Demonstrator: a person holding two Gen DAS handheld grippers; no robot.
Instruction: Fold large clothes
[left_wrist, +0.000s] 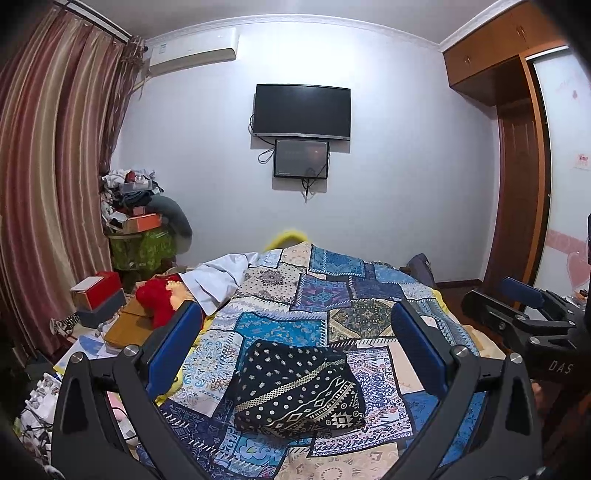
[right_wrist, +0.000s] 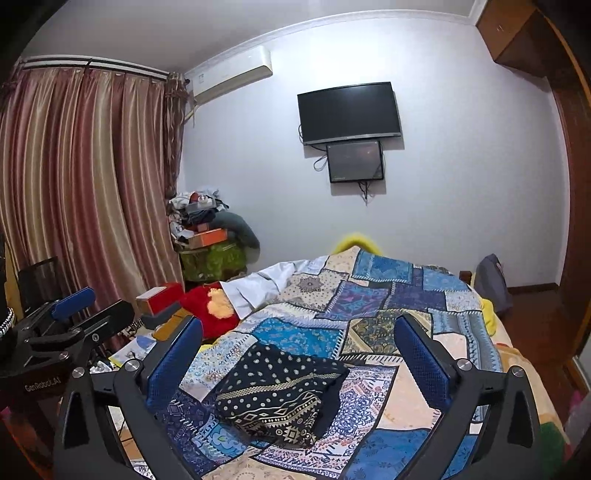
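A folded black garment (left_wrist: 299, 391) with white dots and gold-white geometric bands lies flat on the blue patchwork bedspread (left_wrist: 332, 288). My left gripper (left_wrist: 295, 310) is open wide just above and in front of it, and its blue pads (left_wrist: 173, 347) touch nothing. In the right wrist view the same garment (right_wrist: 280, 395) lies below and between the spread fingers of my right gripper (right_wrist: 298, 324), which is also open and empty. Each gripper shows in the other's view: the right gripper (left_wrist: 506, 299) at the right edge, the left gripper (right_wrist: 85, 306) at the left edge.
A white cloth (left_wrist: 218, 280) and a red plush toy (left_wrist: 159, 299) lie at the bed's far left. Boxes (left_wrist: 98, 295) and papers crowd the left side below the curtain (left_wrist: 55, 184). A cluttered pile (left_wrist: 136, 214) fills the corner. A wardrobe (left_wrist: 517, 177) stands on the right.
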